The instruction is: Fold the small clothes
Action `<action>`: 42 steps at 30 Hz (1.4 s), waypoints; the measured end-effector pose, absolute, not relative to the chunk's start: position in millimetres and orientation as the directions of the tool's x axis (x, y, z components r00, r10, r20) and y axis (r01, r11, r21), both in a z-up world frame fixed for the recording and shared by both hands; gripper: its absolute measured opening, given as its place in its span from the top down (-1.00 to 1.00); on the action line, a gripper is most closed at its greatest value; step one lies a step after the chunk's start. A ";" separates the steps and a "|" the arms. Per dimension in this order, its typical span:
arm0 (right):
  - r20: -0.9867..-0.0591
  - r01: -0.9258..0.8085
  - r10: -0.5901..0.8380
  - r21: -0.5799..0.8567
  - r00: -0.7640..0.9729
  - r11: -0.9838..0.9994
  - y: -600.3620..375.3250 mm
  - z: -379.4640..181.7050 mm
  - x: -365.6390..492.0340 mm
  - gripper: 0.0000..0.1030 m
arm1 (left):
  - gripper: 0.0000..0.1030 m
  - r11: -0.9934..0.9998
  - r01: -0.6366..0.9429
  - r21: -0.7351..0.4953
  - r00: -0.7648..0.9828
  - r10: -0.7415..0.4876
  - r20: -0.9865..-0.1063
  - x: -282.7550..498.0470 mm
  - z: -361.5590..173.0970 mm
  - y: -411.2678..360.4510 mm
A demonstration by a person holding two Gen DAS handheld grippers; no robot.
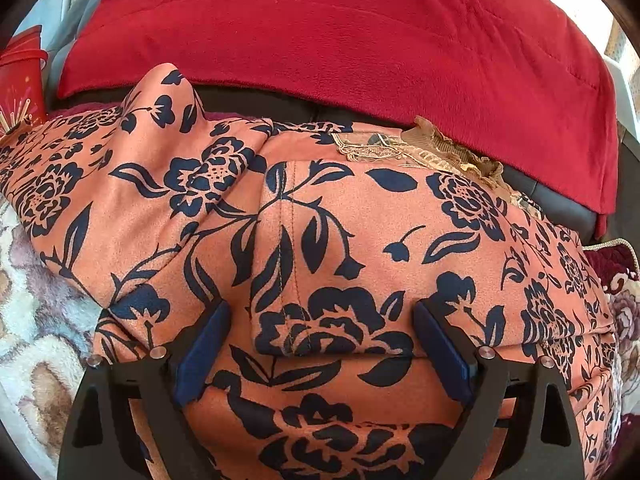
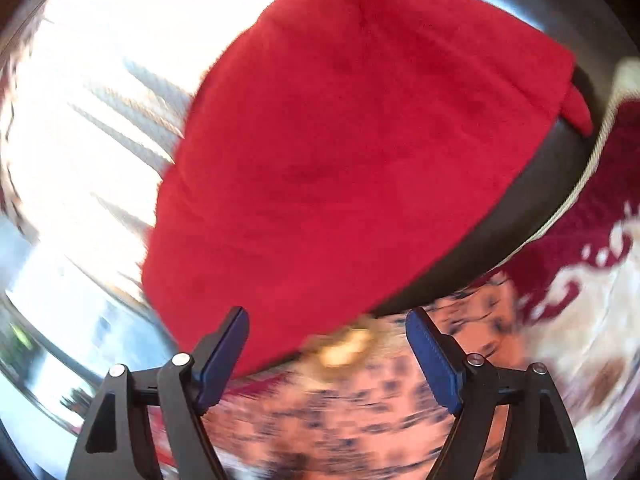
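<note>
**Hovering over the floral garment, both sets of fingers wide**

Sitting low over the orange floral garment (image 1: pixel 320 240), left gripper (image 1: pixel 322 344) spread wide, nothing pinched between the blue pads (image 1: pixel 204 352). Spread across a patterned blanket (image 1: pixel 36 320), partly folded already by the look of it, one stitched flap lying over the lower layer. Looks soft, light and floppy, likely to sag and slide once lifted. Best bet for a hold: the doubled lower edge just ahead of the fingers, or the lace-trimmed neckline (image 1: pixel 420 152) at the far side. Red fleece (image 1: pixel 340 40) piled behind, red cup (image 1: pixel 24 80) off to the left.

Over to the right gripper (image 2: pixel 328 344): wide apart too, gripping nothing. Badly smeared by motion; floral print below barely readable, a yellowish blob between the fingers impossible to identify. Garment's full outline cut off in both views.
</note>
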State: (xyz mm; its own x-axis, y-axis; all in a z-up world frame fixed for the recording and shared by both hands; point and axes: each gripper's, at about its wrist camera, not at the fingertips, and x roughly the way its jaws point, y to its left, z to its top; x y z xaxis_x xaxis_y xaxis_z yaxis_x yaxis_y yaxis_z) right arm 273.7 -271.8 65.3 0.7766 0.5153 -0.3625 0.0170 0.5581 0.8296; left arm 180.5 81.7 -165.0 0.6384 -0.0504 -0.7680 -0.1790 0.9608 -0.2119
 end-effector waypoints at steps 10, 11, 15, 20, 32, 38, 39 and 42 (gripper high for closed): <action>-0.077 -0.267 0.680 0.883 0.729 0.387 -174.6 159.6 170.3 -0.64 | -0.81 0.960 -0.181 -0.216 0.639 -0.052 -0.767 180.9 -164.3 80.6; -0.081 -0.284 0.664 0.860 0.744 0.424 -170.6 157.2 170.2 -0.67 | -0.81 0.960 -0.181 -0.216 0.639 -0.052 -0.767 180.9 -164.3 80.7; -0.242 -0.203 0.533 0.737 0.811 0.644 -186.1 131.9 193.2 -0.91 | -0.81 0.960 -0.181 -0.213 0.636 -0.050 -0.770 180.6 -163.8 80.5; -0.578 0.021 0.439 0.620 0.687 0.784 -246.5 3.0 256.5 -0.91 | -0.81 0.960 -0.181 -0.214 0.636 -0.052 -0.770 180.4 -163.7 80.8; -0.611 0.066 0.428 0.619 0.666 0.783 -284.9 -95.6 271.8 -0.88 | -0.81 0.963 -0.178 -0.203 0.618 -0.051 -0.785 183.6 -160.8 79.7; -0.580 -0.070 0.332 0.426 0.744 0.902 -232.1 -64.9 215.0 -0.92 | -0.80 0.888 -0.174 -0.425 0.700 -0.192 -0.687 159.9 -103.5 124.8; -0.602 -0.081 0.307 0.372 0.737 0.925 -221.5 -74.0 208.0 -0.92 | -0.80 0.875 -0.171 -0.453 0.720 -0.203 -0.664 154.8 -93.8 137.0; -0.672 -0.081 0.294 0.330 0.680 0.941 -217.1 -103.8 201.6 -0.92 | -0.81 0.800 -0.261 -0.541 0.783 -0.152 -0.603 140.4 -67.9 207.5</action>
State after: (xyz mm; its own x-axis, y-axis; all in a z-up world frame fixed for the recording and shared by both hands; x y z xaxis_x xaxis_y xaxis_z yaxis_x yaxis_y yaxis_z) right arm 201.6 -217.1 -103.8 0.6803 0.2937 -0.6716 -0.0806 0.9406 0.3297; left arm 140.4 207.5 -67.9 0.7830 -0.1525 -0.6031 -0.2608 0.7997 -0.5408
